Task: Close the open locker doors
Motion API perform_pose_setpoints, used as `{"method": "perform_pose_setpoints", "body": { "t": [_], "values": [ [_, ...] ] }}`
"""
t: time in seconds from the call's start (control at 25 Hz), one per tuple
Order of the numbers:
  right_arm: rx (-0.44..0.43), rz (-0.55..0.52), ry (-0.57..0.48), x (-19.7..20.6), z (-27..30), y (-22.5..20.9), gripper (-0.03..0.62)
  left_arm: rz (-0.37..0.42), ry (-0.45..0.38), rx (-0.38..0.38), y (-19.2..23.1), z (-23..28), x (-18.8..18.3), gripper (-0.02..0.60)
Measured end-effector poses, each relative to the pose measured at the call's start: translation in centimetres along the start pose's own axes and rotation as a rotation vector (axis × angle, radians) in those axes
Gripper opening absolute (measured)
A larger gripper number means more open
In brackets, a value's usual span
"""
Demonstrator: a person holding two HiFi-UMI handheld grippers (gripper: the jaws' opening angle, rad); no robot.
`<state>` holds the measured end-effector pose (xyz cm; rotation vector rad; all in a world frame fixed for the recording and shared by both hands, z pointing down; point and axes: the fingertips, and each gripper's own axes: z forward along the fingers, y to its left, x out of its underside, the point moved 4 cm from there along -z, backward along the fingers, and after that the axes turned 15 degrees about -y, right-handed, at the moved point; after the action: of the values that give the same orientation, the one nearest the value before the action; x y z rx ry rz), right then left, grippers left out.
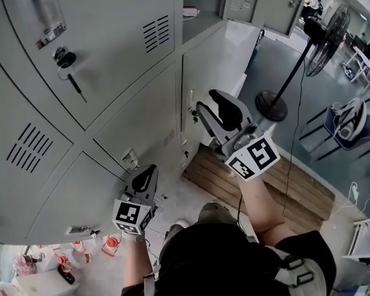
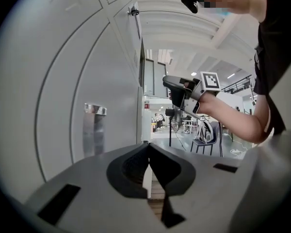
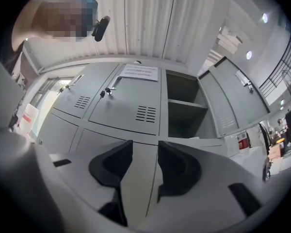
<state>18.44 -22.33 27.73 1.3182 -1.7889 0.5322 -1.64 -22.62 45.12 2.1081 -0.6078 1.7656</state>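
Observation:
A bank of grey lockers fills the left of the head view. One upper compartment stands open, its door swung out to the right. The right gripper view shows the same open compartment and door. My right gripper is raised near the edge of a lighter lower panel; its jaws stand apart with nothing between them. Lower down, my left gripper points at a closed lower door, and its jaws meet at the tips, holding nothing.
A key hangs in a lock on a closed upper door. A floor fan stands on its round base to the right. A wooden pallet lies by the lockers. A chair is further right, and red-and-white bottles sit at bottom left.

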Motion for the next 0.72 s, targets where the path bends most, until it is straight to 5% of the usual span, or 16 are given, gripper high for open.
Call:
{"method": "perform_pose_setpoints", "body": {
  "t": [0.28, 0.72],
  "values": [
    [0.135, -0.068, -0.006, -1.3, -4.0, -6.7, 0.160, -0.019, 0.010, 0.077, -1.2, 4.6, 0.8, 0.009],
    [0.274, -0.135, -0.038, -3.2, -8.3, -20.2, 0.160, -0.017, -0.001, 0.066, -3.3, 13.3, 1.1, 0.009]
  ]
}}
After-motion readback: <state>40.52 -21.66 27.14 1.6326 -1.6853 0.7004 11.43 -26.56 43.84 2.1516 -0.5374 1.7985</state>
